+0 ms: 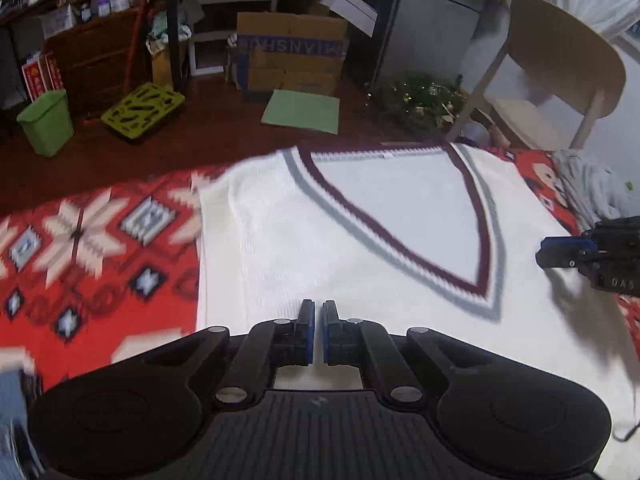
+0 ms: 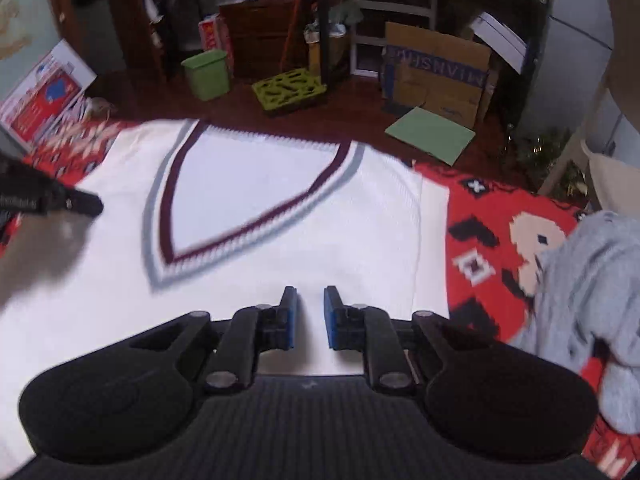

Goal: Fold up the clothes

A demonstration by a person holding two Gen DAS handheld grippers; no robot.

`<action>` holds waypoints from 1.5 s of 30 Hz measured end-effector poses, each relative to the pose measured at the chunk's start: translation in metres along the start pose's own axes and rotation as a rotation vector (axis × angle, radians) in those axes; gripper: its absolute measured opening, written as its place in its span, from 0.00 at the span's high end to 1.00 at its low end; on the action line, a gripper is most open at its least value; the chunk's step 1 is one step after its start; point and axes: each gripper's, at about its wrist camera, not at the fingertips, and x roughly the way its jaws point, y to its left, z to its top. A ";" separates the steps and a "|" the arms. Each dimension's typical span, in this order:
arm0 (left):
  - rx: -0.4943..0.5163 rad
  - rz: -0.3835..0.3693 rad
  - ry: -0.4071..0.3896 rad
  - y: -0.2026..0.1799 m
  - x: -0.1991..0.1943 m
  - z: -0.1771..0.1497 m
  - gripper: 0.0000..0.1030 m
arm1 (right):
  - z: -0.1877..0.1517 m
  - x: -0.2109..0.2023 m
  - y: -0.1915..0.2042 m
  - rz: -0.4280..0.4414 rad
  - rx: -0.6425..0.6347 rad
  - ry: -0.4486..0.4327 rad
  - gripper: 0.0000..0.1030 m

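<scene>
A white knit V-neck vest (image 1: pixel 360 248) with maroon and grey collar trim lies flat on a red patterned blanket (image 1: pixel 92 248). It also shows in the right wrist view (image 2: pixel 280 240). My left gripper (image 1: pixel 318 308) hovers over the vest's lower middle, its jaws almost together with a thin gap and nothing between them. My right gripper (image 2: pixel 310 296) is over the vest near its right edge, slightly open and empty. It shows at the right edge of the left wrist view (image 1: pixel 560 254). The left gripper shows at the left edge of the right wrist view (image 2: pixel 80 204).
A grey garment (image 2: pixel 580 300) lies bunched on the blanket (image 2: pixel 500 240) to the right. On the floor beyond are a green bin (image 1: pixel 46 122), a yellow-green crate (image 1: pixel 140 108), cardboard boxes (image 1: pixel 292 52), a green folder (image 1: pixel 302 112) and a wooden chair (image 1: pixel 560 64).
</scene>
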 end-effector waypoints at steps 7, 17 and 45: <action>-0.005 0.044 -0.015 0.006 0.037 0.045 0.95 | 0.053 0.047 -0.022 -0.052 0.105 -0.026 0.84; -0.101 0.045 -0.048 0.041 0.037 0.077 0.95 | 0.103 0.055 -0.058 -0.035 0.217 -0.069 0.84; -0.103 0.083 -0.063 0.042 0.010 0.060 0.92 | 0.091 0.036 -0.071 -0.100 0.217 -0.038 0.91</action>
